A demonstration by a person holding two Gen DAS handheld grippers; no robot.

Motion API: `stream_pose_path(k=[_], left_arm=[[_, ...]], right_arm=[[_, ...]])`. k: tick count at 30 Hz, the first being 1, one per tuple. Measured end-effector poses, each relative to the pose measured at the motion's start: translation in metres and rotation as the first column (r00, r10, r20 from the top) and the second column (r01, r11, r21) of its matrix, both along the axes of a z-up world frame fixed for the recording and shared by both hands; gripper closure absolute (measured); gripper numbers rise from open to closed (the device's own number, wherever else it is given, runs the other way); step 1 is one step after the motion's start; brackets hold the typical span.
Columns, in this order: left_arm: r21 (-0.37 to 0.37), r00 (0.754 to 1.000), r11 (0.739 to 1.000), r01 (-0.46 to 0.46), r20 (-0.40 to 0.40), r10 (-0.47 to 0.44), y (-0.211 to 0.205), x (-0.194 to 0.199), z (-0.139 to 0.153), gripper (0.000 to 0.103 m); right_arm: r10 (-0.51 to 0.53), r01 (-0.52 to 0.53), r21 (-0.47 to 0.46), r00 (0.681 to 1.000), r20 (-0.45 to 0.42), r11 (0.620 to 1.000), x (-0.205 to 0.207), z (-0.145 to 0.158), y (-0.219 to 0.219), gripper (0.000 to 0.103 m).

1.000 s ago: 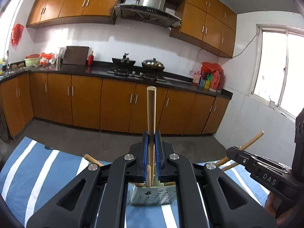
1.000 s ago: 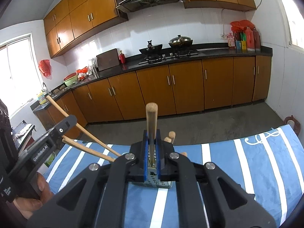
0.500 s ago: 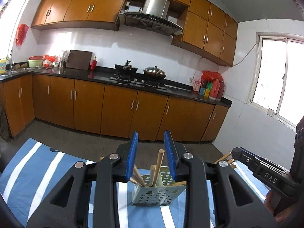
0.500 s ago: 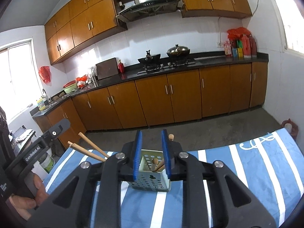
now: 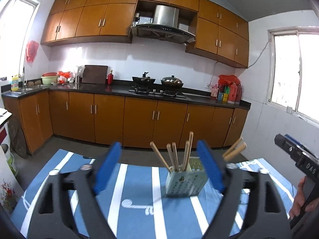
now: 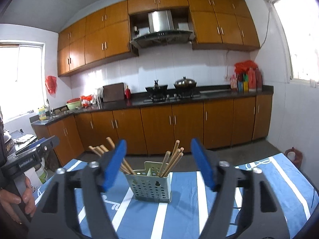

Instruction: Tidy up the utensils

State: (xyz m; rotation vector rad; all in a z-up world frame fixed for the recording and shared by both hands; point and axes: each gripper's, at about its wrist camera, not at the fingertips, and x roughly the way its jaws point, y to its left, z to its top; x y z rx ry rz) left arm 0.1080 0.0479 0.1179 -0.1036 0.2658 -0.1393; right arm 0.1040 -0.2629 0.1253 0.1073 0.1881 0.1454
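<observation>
A pale green perforated utensil holder [image 5: 185,181] [image 6: 152,185] stands on the blue-and-white striped cloth [image 5: 135,209] [image 6: 185,215]. Several wooden chopsticks [image 5: 175,155] [image 6: 171,161] stand in it, leaning in two bunches. My left gripper [image 5: 159,167] is wide open and empty, pulled back from the holder. My right gripper [image 6: 159,165] is wide open and empty, also back from the holder. The right gripper's body shows at the right edge of the left wrist view [image 5: 297,157]. The left gripper's body shows at the left edge of the right wrist view [image 6: 30,157].
Beyond the table's far edge lies a grey floor and a run of brown kitchen cabinets [image 5: 139,119] [image 6: 179,123]. A stove with pots [image 5: 157,83] sits on the dark counter. A small red pot [image 6: 293,155] stands on the floor at right.
Both grippers let go of the chopsticks they held, dropping them into the holder. Both then opened wide and drew back from the holder.
</observation>
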Motion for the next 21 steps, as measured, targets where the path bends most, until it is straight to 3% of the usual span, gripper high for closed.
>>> stream_pose_path(k=[3, 5, 9, 16, 21], left_arm=[[0.04, 1.0, 0.999, -0.01, 0.019, 0.009, -0.002, -0.02, -0.007, 0.002], [0.074, 0.999, 0.997, -0.016, 0.033, 0.014, -0.006, -0.032, -0.012, 0.002], [0.122, 0.998, 0.992, -0.046, 0.045, 0.04, -0.009, -0.054, -0.028, 0.002], [0.105, 0.995, 0.99, -0.096, 0.037, 0.093, -0.005, -0.078, -0.052, 0.002], [0.135, 0.991, 0.982, -0.132, 0.053, 0.126, -0.008, -0.09, -0.064, 0.002]], right_arm=[[-0.001, 0.001, -0.003, 1.0, 0.021, 1.0, -0.019, -0.006, 0.005, 0.01], [-0.019, 0.02, -0.02, 0.999, 0.041, 1.0, -0.032, -0.011, 0.009, 0.005], [-0.044, 0.047, -0.064, 0.998, 0.053, 0.997, -0.056, -0.025, 0.018, 0.004], [-0.088, 0.091, -0.108, 0.995, 0.04, 0.99, -0.078, -0.055, 0.024, 0.004], [-0.088, 0.087, -0.074, 0.996, -0.01, 0.993, -0.088, -0.079, 0.02, 0.004]])
